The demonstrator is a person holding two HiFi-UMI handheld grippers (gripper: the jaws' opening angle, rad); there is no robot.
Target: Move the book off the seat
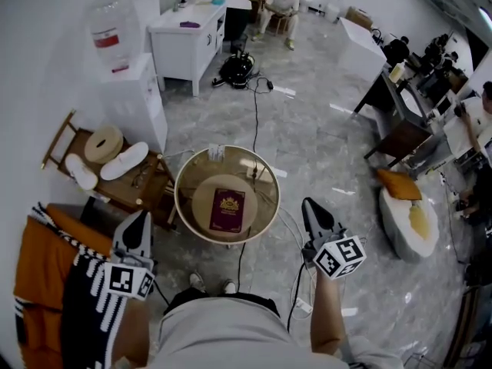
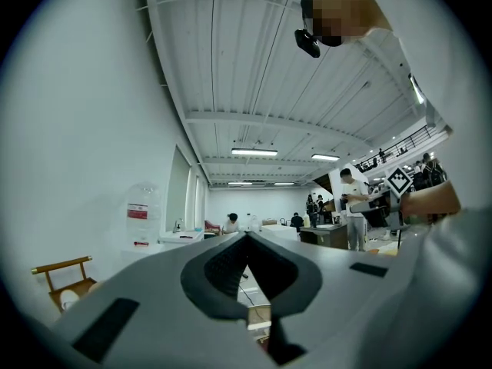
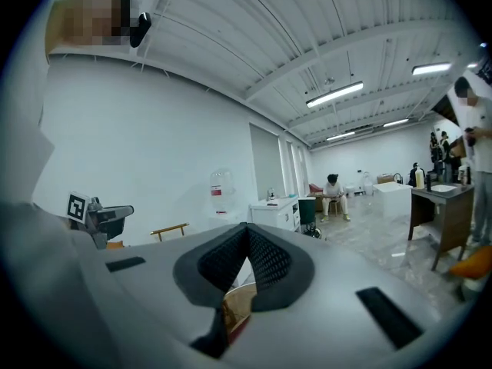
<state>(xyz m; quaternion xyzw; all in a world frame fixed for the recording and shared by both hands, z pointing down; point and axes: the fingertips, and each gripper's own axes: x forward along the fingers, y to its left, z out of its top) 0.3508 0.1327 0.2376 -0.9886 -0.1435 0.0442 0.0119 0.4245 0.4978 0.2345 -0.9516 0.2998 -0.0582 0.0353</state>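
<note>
Head view looks steeply down on a round seat [image 1: 184,177] with a gold rim and a tan round pad in its middle, standing on the grey marble floor [image 1: 323,152]. The book [image 1: 227,210], maroon with a gold emblem on its cover, lies flat on that pad, slightly right of the pad's centre. Neither claw touches it.

I see the left gripper [image 1: 142,221] at the near left of the seat, clear of the rim. The right gripper [image 1: 308,205] is at the near right, its tip just beside the rim. The book lies between the two, a little farther off than both.

Left gripper view shows its dark ribbed pads pressed together at the tip with nothing pinched between them. Right gripper view shows the same: pads closed on each other and empty, with a bit of the gold rim and maroon cover visible through the gap below the tip.

Left of the seat stands a wooden chair [image 1: 58,141] carrying a pair of white slippers [image 1: 123,161]. An orange cloth [image 1: 42,271] lies at the near left. Farther off along the left wall are a water dispenser [image 1: 134,98] and a white cabinet [image 1: 184,44]. A black cable [image 1: 255,114] runs across the floor from the far side to the seat. At the far end a person [image 1: 283,4] sits on a chair. To the right lies an orange cushion [image 1: 400,184].
</note>
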